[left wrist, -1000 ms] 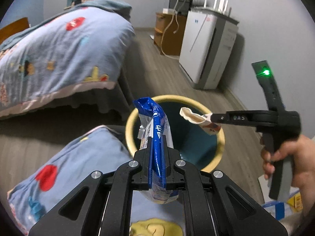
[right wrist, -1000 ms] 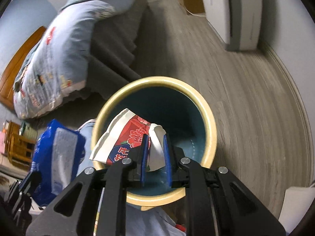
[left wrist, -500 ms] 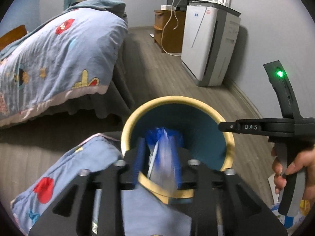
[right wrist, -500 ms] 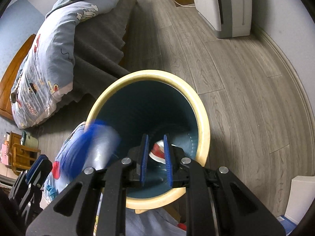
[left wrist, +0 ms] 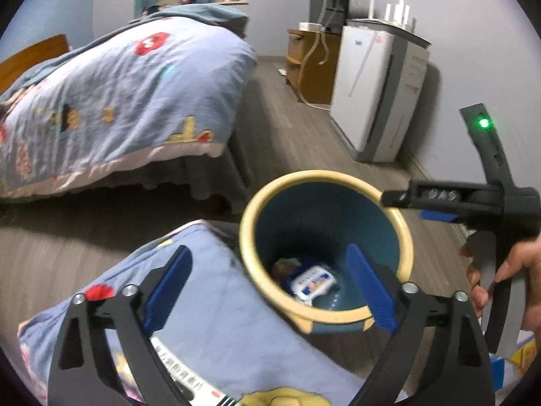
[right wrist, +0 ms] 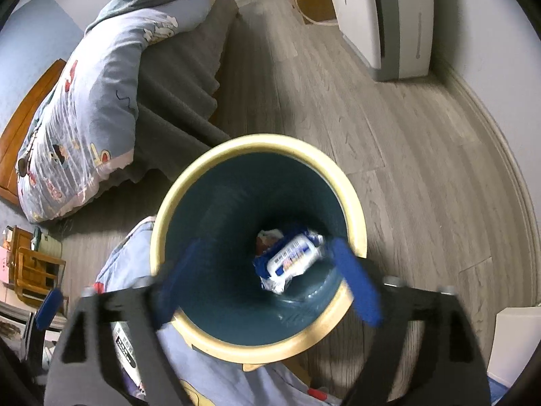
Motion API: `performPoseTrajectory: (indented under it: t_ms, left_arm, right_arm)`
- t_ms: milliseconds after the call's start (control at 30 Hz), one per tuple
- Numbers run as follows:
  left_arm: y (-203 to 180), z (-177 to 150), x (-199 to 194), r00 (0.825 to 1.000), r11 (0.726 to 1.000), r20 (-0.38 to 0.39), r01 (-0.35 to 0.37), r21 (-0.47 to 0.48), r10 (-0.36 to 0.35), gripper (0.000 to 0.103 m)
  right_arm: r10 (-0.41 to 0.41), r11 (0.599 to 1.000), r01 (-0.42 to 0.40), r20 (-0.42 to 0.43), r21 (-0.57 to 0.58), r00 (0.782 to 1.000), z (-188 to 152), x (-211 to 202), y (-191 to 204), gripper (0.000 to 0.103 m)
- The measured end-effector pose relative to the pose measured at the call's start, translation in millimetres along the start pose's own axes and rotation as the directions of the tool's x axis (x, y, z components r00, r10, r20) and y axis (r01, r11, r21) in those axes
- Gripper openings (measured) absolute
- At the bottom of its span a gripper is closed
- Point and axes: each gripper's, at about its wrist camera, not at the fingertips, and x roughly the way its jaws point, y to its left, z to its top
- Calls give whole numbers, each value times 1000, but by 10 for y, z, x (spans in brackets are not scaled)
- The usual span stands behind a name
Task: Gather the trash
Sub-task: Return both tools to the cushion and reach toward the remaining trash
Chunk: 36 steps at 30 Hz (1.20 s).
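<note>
A teal trash bin with a cream rim (left wrist: 402, 230) (right wrist: 257, 142) stands on the wood floor. A blue and white wrapper (left wrist: 312, 282) (right wrist: 290, 258) lies at its bottom on top of a red and white scrap (right wrist: 267, 237). My left gripper (left wrist: 270, 286) is open and empty, over the bin's near rim. My right gripper (right wrist: 267, 280) is open and empty, above the bin's mouth. In the left wrist view the right gripper (left wrist: 392, 196) reaches over the bin's right rim.
A bed with a blue quilt (left wrist: 118, 94) (right wrist: 84, 108) stands to the left. A blue cushion (left wrist: 216, 321) lies against the bin's near side. A white appliance (left wrist: 378, 88) (right wrist: 385, 17) and a wooden cabinet (left wrist: 311, 64) stand along the right wall.
Both grippers have opened wide. The blue wrapper fell from the left gripper and the red and white scrap from the right gripper; both now lie at the bin's bottom.
</note>
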Motion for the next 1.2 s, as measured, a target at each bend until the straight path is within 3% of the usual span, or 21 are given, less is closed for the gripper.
performPoseTrajectory:
  t_ms: [333,667,900,1200]
  left_arm:
    - [708,-291,-662,995,993,11,-101,-56,102,95]
    - [1678,-729,-1491,968,961,19,-244,-126,249,97]
    - [2281,-1128,-1557,953,919,-40,-300,-257,300,97]
    - [2636,-1291,-1506,941,890,-100,-339,-305,324,97]
  right_arm:
    - [-43,990,49,45,-134,998,-62,-166,549,97]
    - [-11,943,34,71,-331,997,-424,-351,1348,97]
    - [86,872,-101,-53,-480,995,-1043,-239,2047,97]
    - [67,804,-152,-167,-575,984,-1690,73,2530,97]
